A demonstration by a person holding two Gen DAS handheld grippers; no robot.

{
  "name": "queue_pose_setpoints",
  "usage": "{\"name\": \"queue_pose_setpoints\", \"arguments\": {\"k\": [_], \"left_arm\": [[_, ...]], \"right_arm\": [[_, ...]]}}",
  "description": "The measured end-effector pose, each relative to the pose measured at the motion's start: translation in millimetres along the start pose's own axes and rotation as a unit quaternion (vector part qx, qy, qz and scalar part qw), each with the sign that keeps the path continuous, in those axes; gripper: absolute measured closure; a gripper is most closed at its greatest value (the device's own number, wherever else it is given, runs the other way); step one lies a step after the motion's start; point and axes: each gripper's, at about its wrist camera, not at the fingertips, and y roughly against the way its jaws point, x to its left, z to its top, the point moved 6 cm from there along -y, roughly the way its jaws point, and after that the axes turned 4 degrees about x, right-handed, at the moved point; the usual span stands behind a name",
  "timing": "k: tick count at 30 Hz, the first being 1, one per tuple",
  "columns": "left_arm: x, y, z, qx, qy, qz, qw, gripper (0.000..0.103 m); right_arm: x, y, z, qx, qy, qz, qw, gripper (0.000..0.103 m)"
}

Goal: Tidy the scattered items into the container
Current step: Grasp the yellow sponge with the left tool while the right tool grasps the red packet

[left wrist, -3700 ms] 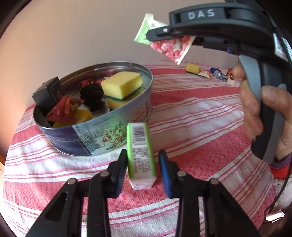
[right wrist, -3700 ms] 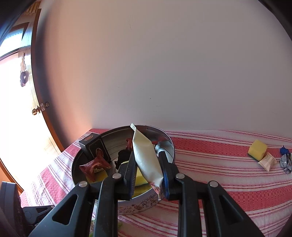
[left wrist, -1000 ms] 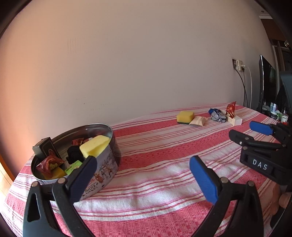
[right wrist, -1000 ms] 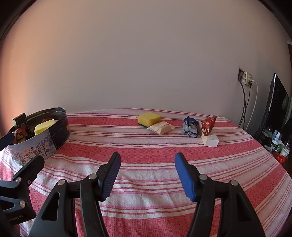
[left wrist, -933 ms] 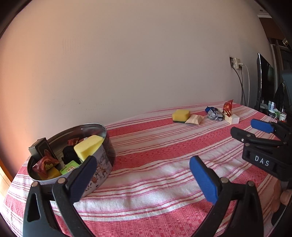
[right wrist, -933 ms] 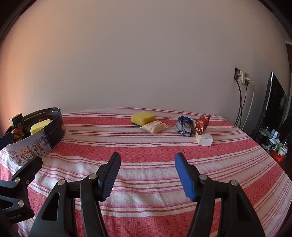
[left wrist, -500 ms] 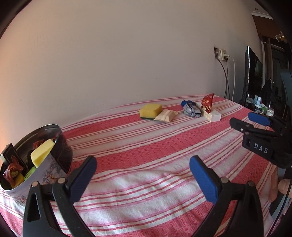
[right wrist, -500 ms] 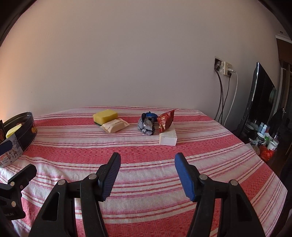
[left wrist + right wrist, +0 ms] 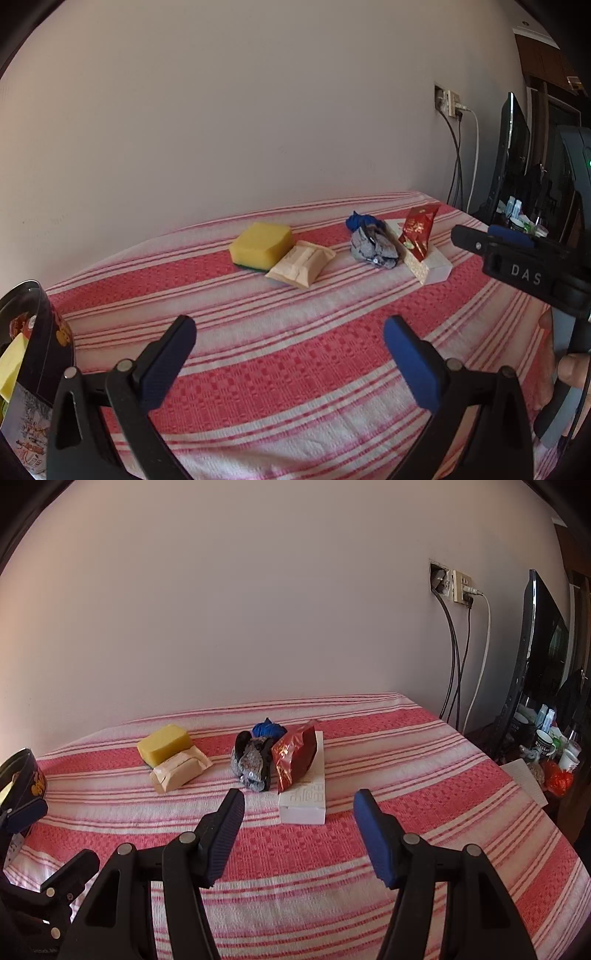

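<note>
On the red striped cloth lie a yellow sponge (image 9: pixel 260 243) (image 9: pixel 164 744), a beige packet (image 9: pixel 301 263) (image 9: pixel 181 770), a grey and blue crumpled wrapper (image 9: pixel 371 242) (image 9: pixel 255 758), a red foil packet (image 9: pixel 417 230) (image 9: pixel 295 758) and a white box (image 9: pixel 436 266) (image 9: pixel 304 794). The round tin (image 9: pixel 37 354) (image 9: pixel 22 771) sits at the far left edge with items inside. My left gripper (image 9: pixel 288 350) is open and empty, short of the sponge and packet. My right gripper (image 9: pixel 297 819) is open and empty, just before the white box.
A wall runs behind the table, with a socket and cables (image 9: pixel 458 587) at the right. A dark screen (image 9: pixel 535 657) and cups (image 9: pixel 546 746) stand on a side surface beyond the table's right edge. A hand (image 9: pixel 569 365) holds the right gripper's handle.
Both grippers have swung right, away from the tin and toward the scattered items, which now look larger and closer. The tin has slid to the left edge of both views.
</note>
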Motion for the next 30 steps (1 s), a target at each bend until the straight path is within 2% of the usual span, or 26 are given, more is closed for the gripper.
{"name": "queue_pose_setpoints", "arguments": {"k": [4,7,10,11,13,17,19,23,28,30], "left_arm": [[16.9,-21.2,19.8,0.012,0.023,-0.009,0.9996,0.000],[30.4,-31.4,30.4,0.014,0.028,-0.003,0.9995,0.000],[40.7,-42.6,40.1,0.014,0.016,0.011,0.9997,0.000],[42.9,-47.6,43.8,0.015,0.011,0.015,0.9997,0.000],[46.5,-59.2,51.1,0.019,0.002,0.020,0.9996,0.000],[48.4,-87.0,62.9,0.047,-0.003,0.007,0.9989,0.000],[45.3,-99.9,70.1,0.057,-0.011,-0.001,0.9983,0.000],[40.7,-134.2,81.6,0.088,-0.022,0.010,0.9958,0.000],[31.8,-177.9,71.3,0.152,-0.042,0.029,0.9870,0.007],[30.8,-185.9,66.7,0.158,-0.042,0.029,0.9861,0.010]], "right_arm": [[-7.4,-38.3,24.2,0.025,-0.045,0.025,0.998,0.039],[-10.6,-67.6,29.9,0.046,-0.067,0.021,0.997,0.039],[-6.6,-89.7,32.6,0.065,-0.058,0.013,0.996,0.039],[-5.3,-95.8,32.0,0.073,-0.056,0.012,0.996,0.041],[-2.7,-104.6,31.0,0.082,-0.049,0.016,0.995,0.056],[1.5,-102.4,29.7,0.083,-0.030,0.024,0.996,0.060],[-2.8,-94.6,30.6,0.072,-0.042,0.032,0.996,0.062],[-17.9,-63.2,41.2,0.021,-0.067,0.033,0.997,0.062],[-26.1,-32.0,55.8,-0.035,-0.067,0.024,0.997,0.062],[-23.6,-29.5,57.0,-0.040,-0.058,0.016,0.997,0.062]]}}
